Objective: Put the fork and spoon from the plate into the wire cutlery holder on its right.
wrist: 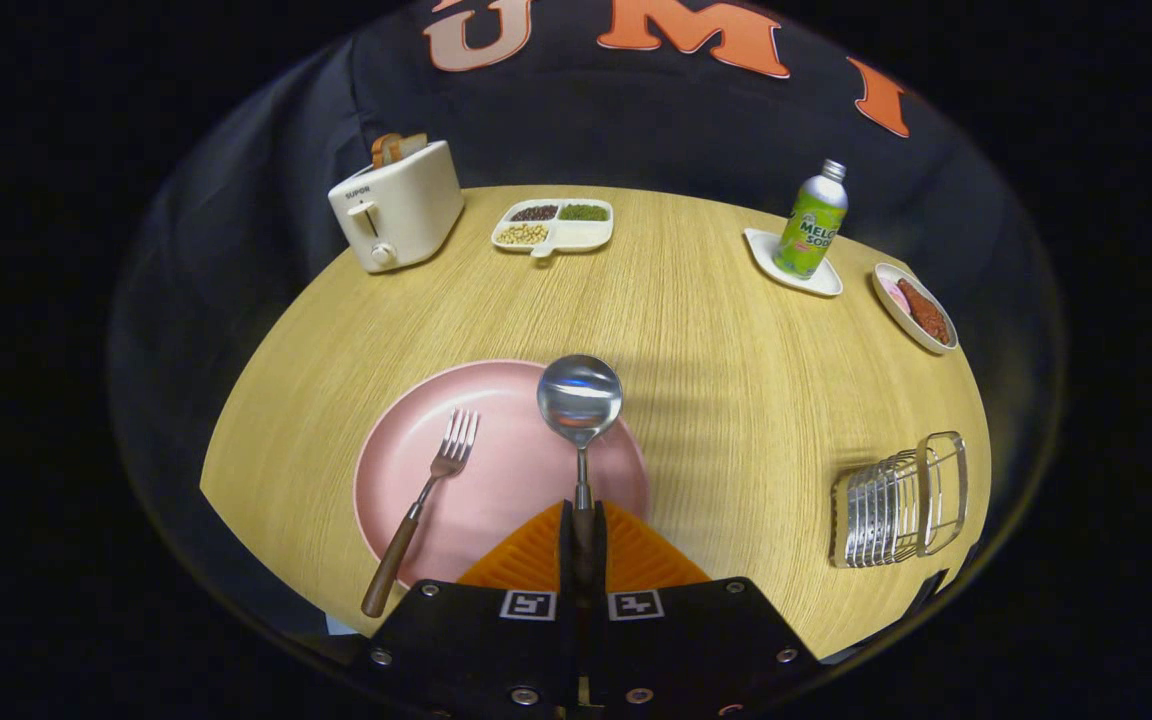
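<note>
My gripper (583, 530) is shut on the wooden handle of the spoon (580, 400), both fingers pressing on it. The spoon's shiny bowl sticks out ahead of the fingers, over the far right part of the pink plate (496, 480). The fork (426, 505), metal with a wooden handle, lies on the plate to the left of my fingers, its tines pointing away and its handle hanging over the plate's near rim. The wire cutlery holder (898, 505) stands to the right of the plate, near the table's right edge.
At the far side of the round wooden table (716, 340) stand a cream toaster (398, 205) with bread, a divided snack dish (554, 226), a green soda bottle (813, 222) on a white coaster, and a small dish of meat (916, 306).
</note>
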Demonstrator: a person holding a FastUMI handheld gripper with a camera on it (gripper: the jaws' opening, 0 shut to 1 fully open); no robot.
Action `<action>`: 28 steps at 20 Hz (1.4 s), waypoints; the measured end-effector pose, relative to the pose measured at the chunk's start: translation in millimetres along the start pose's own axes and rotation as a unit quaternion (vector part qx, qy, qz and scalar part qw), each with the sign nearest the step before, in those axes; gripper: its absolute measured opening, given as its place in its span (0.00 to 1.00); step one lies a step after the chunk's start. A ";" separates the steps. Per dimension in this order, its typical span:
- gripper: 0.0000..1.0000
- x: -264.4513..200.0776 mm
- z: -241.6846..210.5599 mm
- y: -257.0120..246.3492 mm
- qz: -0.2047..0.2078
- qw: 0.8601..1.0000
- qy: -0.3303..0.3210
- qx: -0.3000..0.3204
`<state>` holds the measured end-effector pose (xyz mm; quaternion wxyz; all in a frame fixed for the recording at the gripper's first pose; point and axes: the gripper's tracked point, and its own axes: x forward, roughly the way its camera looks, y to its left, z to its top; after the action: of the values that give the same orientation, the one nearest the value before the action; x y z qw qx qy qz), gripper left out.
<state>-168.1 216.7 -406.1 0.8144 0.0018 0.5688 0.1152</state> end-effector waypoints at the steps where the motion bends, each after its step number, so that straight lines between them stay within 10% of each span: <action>1: 0.05 -7.6 6.5 -4.5 -0.001 1.000 -0.008 0.004; 16: 0.05 -114.9 29.6 -190.8 -0.135 0.991 -0.015 0.013; 28: 0.05 -97.7 -30.4 -223.4 -0.134 0.987 0.085 0.009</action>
<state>-186.6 -23.2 -356.3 0.7710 -0.0768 0.6321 -0.0009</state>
